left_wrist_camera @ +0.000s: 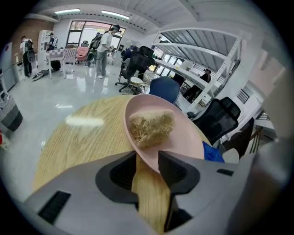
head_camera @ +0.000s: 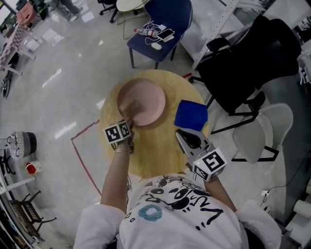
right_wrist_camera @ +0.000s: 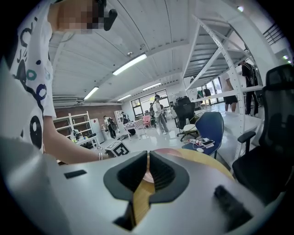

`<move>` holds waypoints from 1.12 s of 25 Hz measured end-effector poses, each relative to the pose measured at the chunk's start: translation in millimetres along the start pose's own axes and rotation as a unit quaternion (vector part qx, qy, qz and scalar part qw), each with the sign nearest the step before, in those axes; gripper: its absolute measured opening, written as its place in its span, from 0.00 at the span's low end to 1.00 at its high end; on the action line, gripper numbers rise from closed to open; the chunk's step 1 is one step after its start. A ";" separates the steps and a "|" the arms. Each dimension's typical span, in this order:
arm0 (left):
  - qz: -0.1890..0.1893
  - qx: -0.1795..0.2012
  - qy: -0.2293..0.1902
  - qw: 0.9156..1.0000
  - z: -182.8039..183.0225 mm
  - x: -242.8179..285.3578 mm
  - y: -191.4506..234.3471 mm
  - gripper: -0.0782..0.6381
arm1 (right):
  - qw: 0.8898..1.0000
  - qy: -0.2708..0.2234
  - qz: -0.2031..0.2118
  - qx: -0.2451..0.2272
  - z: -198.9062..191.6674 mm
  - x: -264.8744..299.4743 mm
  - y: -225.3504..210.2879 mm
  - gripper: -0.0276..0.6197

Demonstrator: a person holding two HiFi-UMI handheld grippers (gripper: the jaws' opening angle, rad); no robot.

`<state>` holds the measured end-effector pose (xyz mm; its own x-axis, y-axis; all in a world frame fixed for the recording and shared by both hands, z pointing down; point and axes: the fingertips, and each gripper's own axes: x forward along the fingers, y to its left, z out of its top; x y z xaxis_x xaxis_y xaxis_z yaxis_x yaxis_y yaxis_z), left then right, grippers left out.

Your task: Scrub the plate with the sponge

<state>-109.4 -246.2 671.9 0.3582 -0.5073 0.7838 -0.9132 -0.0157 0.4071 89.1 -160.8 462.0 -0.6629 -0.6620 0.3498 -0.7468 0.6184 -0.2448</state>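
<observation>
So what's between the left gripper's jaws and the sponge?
Just the pink plate: its near rim, at the left gripper, then a bare strip up to the sponge. The left gripper view shows it.

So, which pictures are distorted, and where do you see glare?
Left gripper view: fisheye-bent, dark corners, a white glare patch on the table; the sponge looks sharp. Right gripper view: same bending, bright ceiling lamps. Head view: light streaks on the floor.

An open-plan office or lab is spreading out around the round wooden bench [head_camera: 155, 155]: a blue chair [head_camera: 165, 14] and black office chairs [head_camera: 243, 73] are standing just beyond it, white racking [right_wrist_camera: 220, 55] is rising beside it, and people [left_wrist_camera: 104, 46] are standing well away from it under strip lights [right_wrist_camera: 130, 64].
</observation>
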 end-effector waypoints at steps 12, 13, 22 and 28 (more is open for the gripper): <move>-0.062 0.150 0.084 0.983 -67.6 -32.8 -15.2 0.31 | 1.000 0.019 -0.003 -0.022 -19.2 -7.2 32.0 0.09; -0.065 0.166 0.092 0.980 -74.5 -36.1 -16.8 0.31 | 0.999 0.025 0.001 -0.024 -23.9 -5.4 35.0 0.09; -0.093 0.221 0.127 0.963 -134.1 -62.9 -27.4 0.30 | 0.990 0.117 0.064 -0.048 -88.6 32.6 76.7 0.09; -0.096 0.229 0.123 0.961 -157.1 -76.0 -25.9 0.30 | 0.966 0.224 0.083 -0.103 -149.8 68.1 90.7 0.20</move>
<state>-82.5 -71.9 675.5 0.5119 -0.2386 0.8252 -0.7950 -0.4954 0.3499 -15.6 -86.4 599.0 -0.6490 -0.3255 0.6877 -0.5746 0.8021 -0.1626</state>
